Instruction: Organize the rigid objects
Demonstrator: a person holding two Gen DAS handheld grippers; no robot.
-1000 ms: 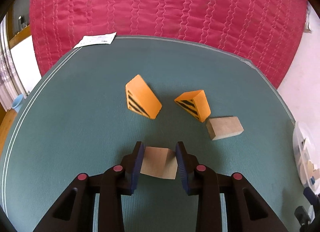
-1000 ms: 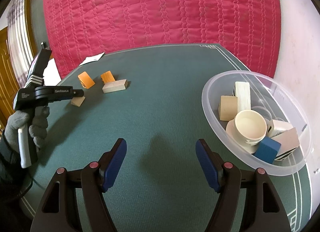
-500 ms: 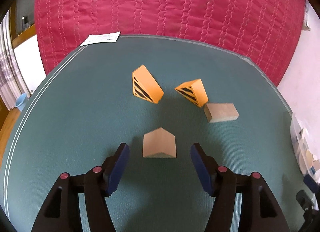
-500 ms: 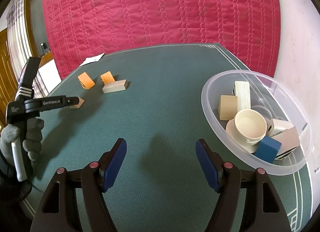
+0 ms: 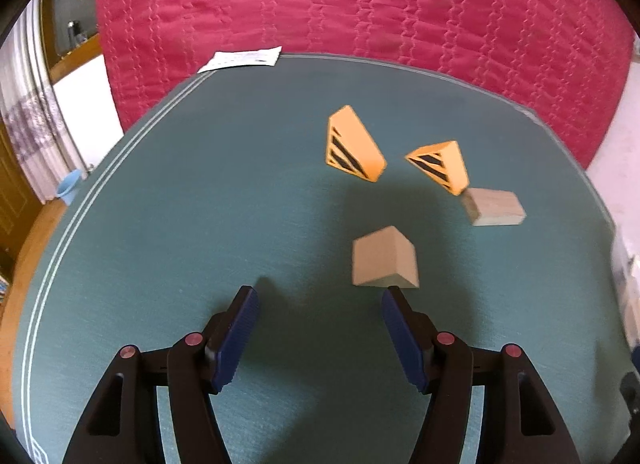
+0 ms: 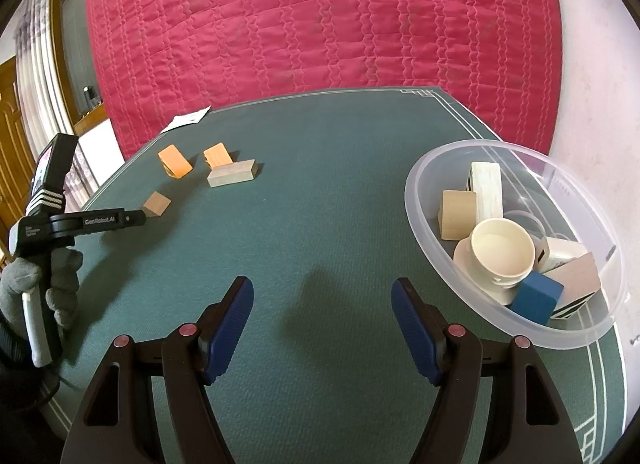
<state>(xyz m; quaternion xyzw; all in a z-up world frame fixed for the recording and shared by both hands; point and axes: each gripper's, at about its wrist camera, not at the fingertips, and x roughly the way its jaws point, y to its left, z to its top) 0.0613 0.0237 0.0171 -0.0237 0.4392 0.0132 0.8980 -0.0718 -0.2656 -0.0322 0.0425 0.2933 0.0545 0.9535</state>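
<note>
Change: we find left gripper released, jaws apart, empty | wooden wedge now set down beside orange wedges | right gripper open, empty; bowl contents remain.

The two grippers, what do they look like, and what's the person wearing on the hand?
Both the left gripper and the right gripper have black forked arms, ribbed blue finger pads and small red pivot caps. From the side, the left one shows white lettering, white stripes and a pale trigger. A grey knit glove and dark sleeve cover the hand.
</note>
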